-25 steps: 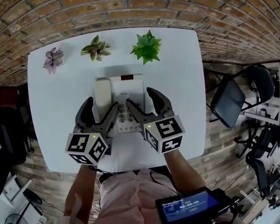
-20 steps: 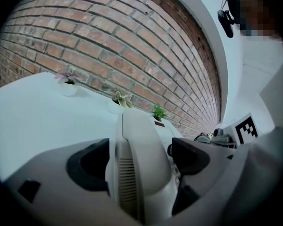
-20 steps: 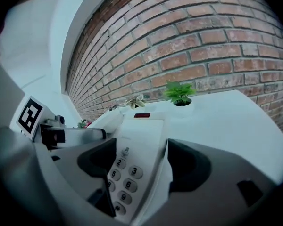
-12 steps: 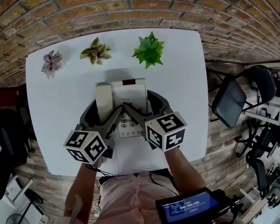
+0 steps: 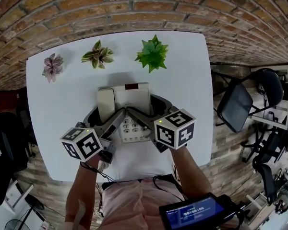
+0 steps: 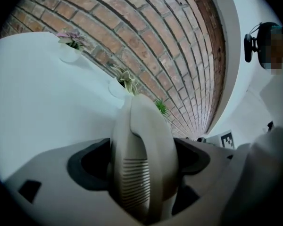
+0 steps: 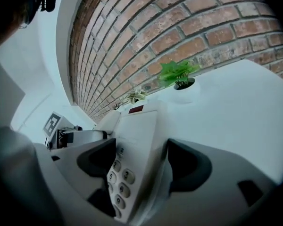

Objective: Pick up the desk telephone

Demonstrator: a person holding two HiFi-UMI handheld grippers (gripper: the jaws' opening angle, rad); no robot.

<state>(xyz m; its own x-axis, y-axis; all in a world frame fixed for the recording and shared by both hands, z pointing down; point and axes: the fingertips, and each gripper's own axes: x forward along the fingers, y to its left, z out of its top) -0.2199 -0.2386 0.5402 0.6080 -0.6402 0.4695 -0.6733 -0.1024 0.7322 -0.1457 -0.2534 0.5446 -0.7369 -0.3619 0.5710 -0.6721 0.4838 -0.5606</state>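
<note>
The beige desk telephone (image 5: pixel 130 96) lies in the middle of the white table (image 5: pixel 57 95), with its handset (image 5: pixel 106 104) in the cradle on its left side. My left gripper (image 5: pixel 108 115) straddles the near end of the handset (image 6: pixel 141 145), which fills most of the gap between its jaws; the pads do not visibly press on it. My right gripper (image 5: pixel 145 111) straddles the phone's keypad (image 7: pixel 120 178) end. Its jaws have just been opening, and the phone body (image 7: pixel 139 135) sits between them without a clear squeeze. The phone rests flat on the table.
Three small potted plants stand along the far edge by the brick wall: a purple one (image 5: pixel 53 65), a variegated one (image 5: pixel 97 54) and a green one (image 5: pixel 152 52). A dark chair (image 5: pixel 237 104) stands off the table's right side. A cable (image 5: pixel 103 166) hangs at the near edge.
Both grippers have sunk and slid forward from above the phone's near end to either side of it. The left gripper's marker cube has rolled. The phone has stayed on the table.
</note>
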